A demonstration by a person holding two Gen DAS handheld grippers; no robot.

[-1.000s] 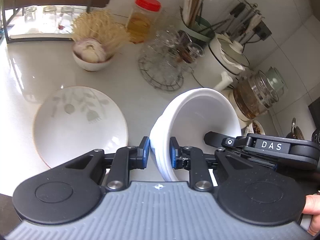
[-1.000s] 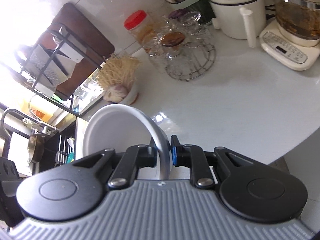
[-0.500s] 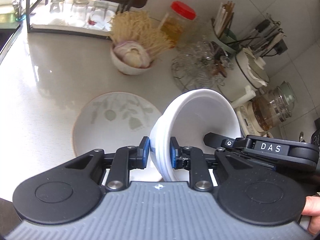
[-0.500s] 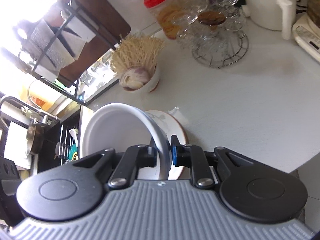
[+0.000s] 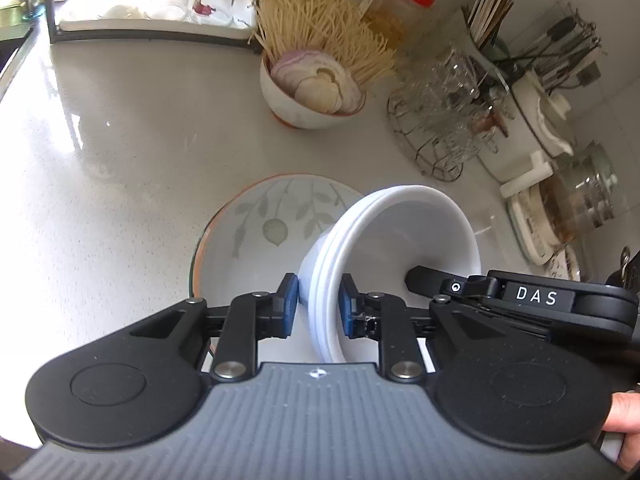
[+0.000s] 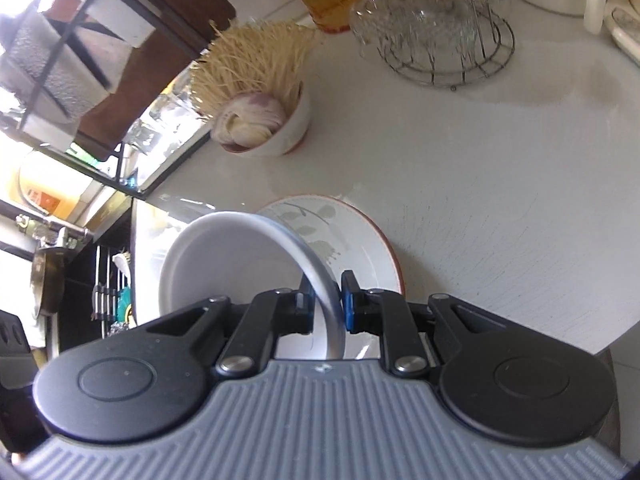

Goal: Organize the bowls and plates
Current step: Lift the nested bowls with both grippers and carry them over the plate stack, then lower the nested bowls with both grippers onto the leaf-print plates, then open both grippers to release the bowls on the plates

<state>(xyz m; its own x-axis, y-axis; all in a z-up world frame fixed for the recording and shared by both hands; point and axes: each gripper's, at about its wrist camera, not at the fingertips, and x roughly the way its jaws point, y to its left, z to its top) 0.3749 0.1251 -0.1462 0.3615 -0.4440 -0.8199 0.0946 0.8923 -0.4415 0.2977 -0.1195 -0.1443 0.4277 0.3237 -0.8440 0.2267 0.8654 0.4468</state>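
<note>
The stack of nested white bowls (image 5: 384, 240) hangs tilted above the near right part of the round leaf-patterned plate with an orange rim (image 5: 256, 224), which lies flat on the pale counter (image 5: 120, 160). On the left, the left gripper (image 5: 319, 304) is nearly closed, its blue pads pinching the stack's wall. On the right, the right gripper (image 6: 326, 306) clamps the opposite rim, probably sharing the weight so the bowls stay nested. Farther off stands a small bowl of noodles and onion (image 5: 312, 92), clear of the landing spot.
</note>
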